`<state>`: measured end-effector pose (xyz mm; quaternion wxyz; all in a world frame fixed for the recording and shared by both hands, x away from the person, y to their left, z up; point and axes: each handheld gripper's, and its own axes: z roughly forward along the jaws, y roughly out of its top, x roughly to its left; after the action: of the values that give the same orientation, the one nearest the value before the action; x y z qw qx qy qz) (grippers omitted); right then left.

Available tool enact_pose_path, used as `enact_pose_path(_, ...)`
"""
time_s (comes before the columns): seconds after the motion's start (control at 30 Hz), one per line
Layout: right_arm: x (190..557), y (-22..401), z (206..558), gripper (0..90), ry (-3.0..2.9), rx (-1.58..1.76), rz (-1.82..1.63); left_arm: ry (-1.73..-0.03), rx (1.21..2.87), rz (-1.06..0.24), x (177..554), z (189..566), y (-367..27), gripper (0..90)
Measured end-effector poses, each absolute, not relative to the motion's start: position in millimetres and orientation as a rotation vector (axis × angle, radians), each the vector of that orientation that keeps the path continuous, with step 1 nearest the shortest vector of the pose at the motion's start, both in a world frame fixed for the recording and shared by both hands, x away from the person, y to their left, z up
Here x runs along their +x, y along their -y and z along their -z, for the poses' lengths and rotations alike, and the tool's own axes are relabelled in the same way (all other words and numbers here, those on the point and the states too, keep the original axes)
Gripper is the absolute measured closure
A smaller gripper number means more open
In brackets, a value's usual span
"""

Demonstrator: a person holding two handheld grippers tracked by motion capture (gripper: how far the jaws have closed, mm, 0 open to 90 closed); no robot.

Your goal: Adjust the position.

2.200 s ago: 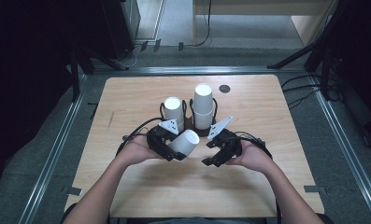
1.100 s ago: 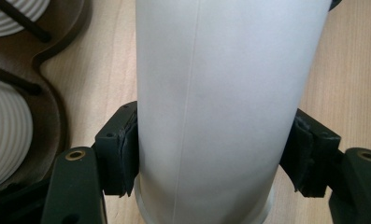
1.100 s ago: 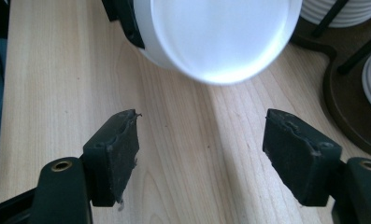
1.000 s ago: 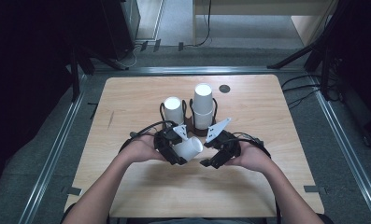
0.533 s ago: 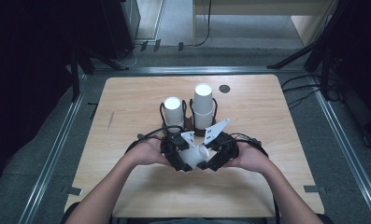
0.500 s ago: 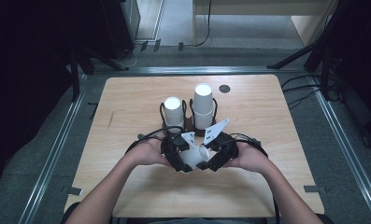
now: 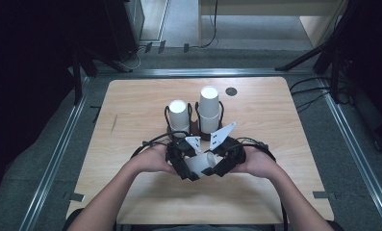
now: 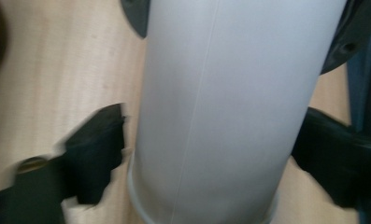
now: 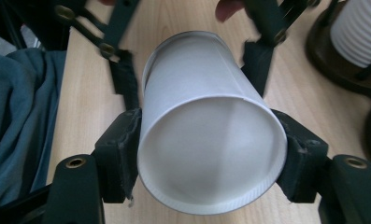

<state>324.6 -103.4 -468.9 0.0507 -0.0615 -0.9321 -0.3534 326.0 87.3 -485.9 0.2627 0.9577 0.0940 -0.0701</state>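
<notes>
I observe a white paper cup (image 7: 201,164) lying sideways at lower centre of the high view, above the light wooden table (image 7: 285,125). The right gripper (image 9: 206,158) pinches its open end; the left gripper (image 8: 206,154) clamps its body. Two cup stacks (image 7: 210,109) stand in dark holders behind.

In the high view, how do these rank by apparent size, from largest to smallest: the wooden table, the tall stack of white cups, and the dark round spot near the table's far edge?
1. wooden table
2. tall stack of white cups
3. dark round spot
</notes>
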Motion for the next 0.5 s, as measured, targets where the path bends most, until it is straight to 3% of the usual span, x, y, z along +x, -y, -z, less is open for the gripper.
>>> enact_pose_path(0.5,330.2,118.1,469.3,32.8,2.841,-0.286,1.127,-0.355,2.447,0.092,330.3,484.8,-105.1,7.0)
